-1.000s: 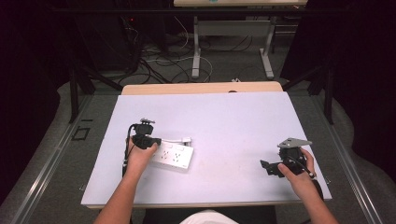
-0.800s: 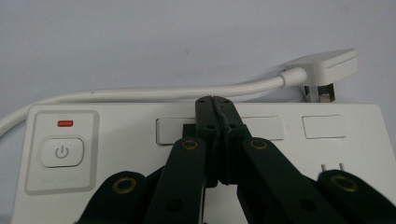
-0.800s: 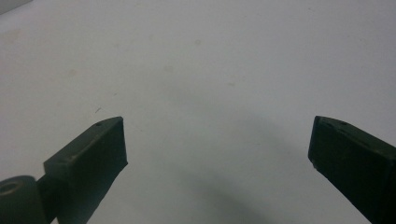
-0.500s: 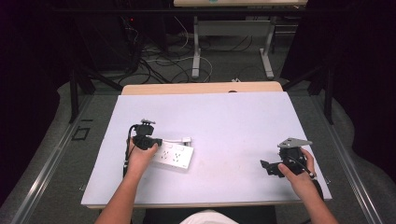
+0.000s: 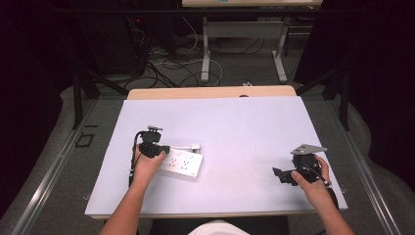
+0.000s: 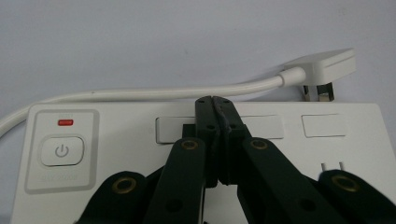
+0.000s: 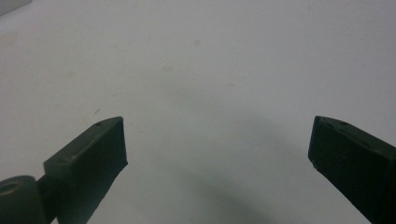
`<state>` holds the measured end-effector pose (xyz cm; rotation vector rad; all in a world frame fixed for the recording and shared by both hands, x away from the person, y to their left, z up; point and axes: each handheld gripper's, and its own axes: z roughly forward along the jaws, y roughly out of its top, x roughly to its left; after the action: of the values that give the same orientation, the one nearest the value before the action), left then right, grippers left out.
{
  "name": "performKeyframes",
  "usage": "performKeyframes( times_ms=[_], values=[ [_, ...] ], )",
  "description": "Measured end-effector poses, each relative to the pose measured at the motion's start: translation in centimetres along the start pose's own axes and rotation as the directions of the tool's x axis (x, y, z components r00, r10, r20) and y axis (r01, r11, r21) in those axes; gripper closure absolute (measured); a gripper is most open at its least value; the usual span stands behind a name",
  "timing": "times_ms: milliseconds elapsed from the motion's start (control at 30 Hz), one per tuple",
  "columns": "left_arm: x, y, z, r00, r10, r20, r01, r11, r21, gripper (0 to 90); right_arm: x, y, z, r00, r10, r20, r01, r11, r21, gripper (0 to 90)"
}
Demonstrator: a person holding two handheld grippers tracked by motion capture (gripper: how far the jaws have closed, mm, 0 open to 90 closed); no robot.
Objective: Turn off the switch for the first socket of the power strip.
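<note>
Left gripper [image 6: 215, 100]: jaws pressed together, tips over the power strip [image 5: 182, 164], hand low at its left end | Right gripper [image 7: 217, 140]: jaws wide, well right of strip, above bare table [image 5: 244, 122] | Strip: flat, long axis left-right; plug [image 6: 322, 65] just beyond its far edge.

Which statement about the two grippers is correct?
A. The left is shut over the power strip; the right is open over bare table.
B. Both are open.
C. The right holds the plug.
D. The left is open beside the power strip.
A: the left gripper has its jaws pressed together above the power strip, and the right gripper has its jaws wide apart above the bare table.
</note>
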<state>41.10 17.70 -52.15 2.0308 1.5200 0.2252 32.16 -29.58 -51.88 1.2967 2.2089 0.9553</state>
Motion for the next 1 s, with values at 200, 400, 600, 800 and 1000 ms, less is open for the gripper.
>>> performKeyframes(
  times_ms=[200, 400, 600, 800, 1000],
  values=[
    [-0.1, 0.0, -0.3, 0.9999, 0.012, 0.000, -0.012, 0.9999, 0.000, 90.0, -0.1, 0.1, 0.2, 1.0000, 0.007, -0.001, -0.007, 1.000, -0.003, 3.9],
    [-0.1, 0.0, -0.9, 0.9998, 0.018, 0.009, -0.018, 0.9997, -0.015, 89.3, 0.1, 0.3, 0.3, 1.0000, 0.001, -0.007, -0.001, 1.000, -0.006, 4.0],
    [-0.1, 0.0, -2.0, 0.9988, 0.045, 0.022, -0.044, 0.9987, -0.024, 85.6, 0.3, 0.2, 0.3, 0.9995, 0.001, -0.033, -0.002, 1.000, -0.013, 4.0],
    [0.0, 0.1, -3.4, 0.9979, 0.037, 0.053, -0.034, 0.9981, -0.052, 72.6, 0.4, 0.3, 0.2, 0.9994, -0.003, -0.035, 0.002, 1.000, -0.027, 4.1],
    [0.2, 0.3, -3.8, 0.9980, 0.032, 0.054, -0.028, 0.9972, -0.070, 56.4, 0.4, 0.2, 0.1, 0.9984, 0.006, -0.055, -0.008, 0.999, -0.032, 4.2]
  ],
)
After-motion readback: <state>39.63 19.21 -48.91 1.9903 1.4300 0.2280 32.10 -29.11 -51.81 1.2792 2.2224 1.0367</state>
